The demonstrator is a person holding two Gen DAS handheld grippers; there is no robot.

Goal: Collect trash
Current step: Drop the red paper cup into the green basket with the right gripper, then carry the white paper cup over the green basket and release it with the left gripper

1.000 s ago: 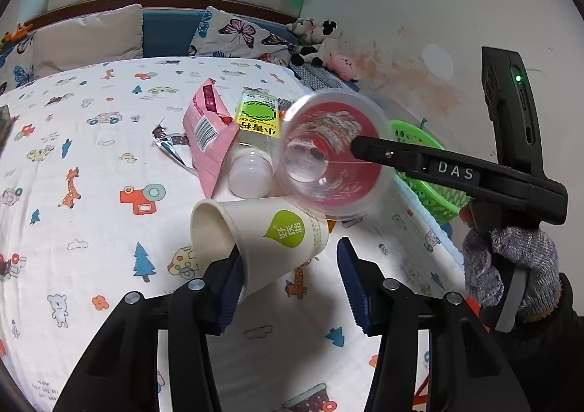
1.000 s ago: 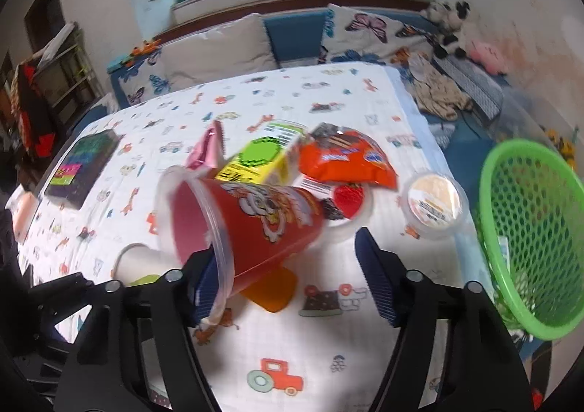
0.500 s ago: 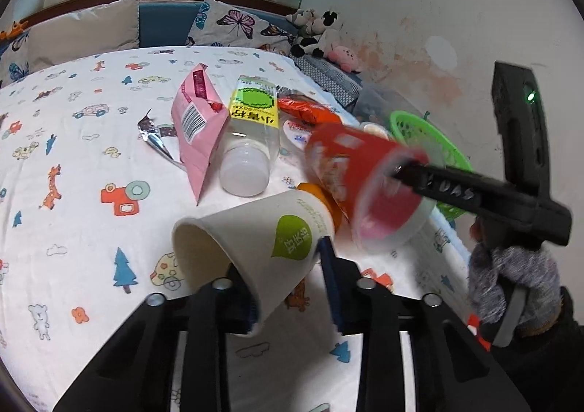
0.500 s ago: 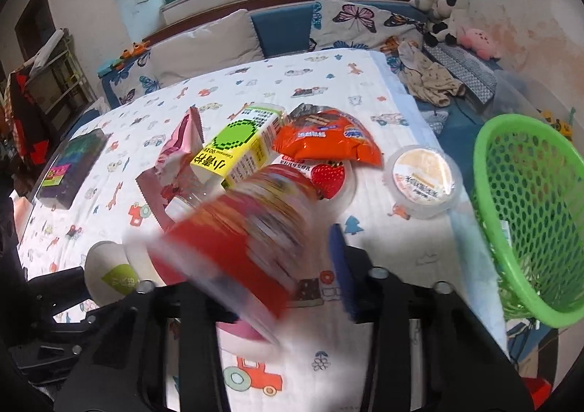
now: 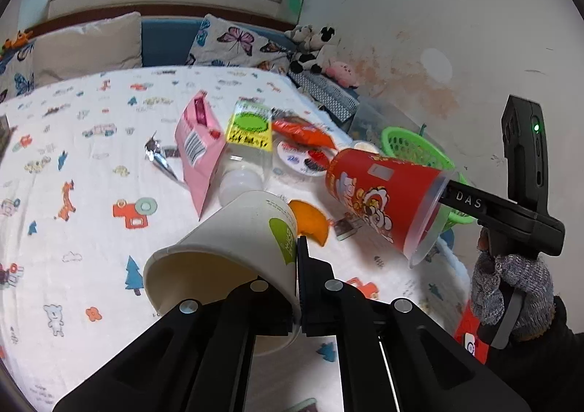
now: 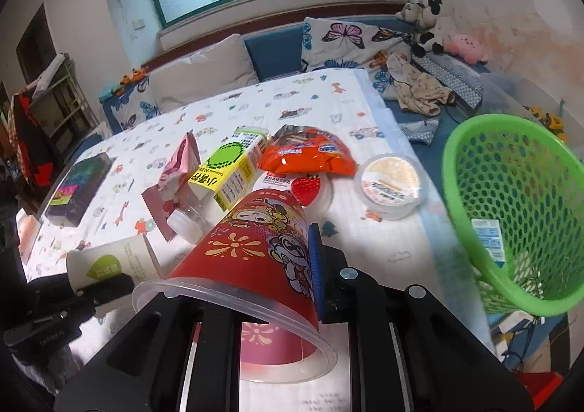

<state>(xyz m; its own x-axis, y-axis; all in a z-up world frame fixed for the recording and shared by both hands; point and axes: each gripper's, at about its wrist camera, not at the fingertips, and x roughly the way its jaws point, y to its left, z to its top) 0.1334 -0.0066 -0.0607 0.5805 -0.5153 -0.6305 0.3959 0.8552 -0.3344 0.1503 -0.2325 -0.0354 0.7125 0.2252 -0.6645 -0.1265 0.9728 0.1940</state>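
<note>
Grippers both clamped: my left gripper (image 5: 292,287) pinches white paper cup (image 5: 233,247) wall, right gripper (image 6: 284,266) pinches red plastic cup (image 6: 255,266) wall, near bed's right edge.

Black gripper (image 5: 297,287) frames, silver screws, blue pads; grey knitted glove (image 5: 511,287); "DAS" lettering

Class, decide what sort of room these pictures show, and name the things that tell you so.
Most likely a child's bedroom: a bed under a cartoon-print white sheet, butterfly-print pillows against the headboard, and plush toys by the wall.
</note>
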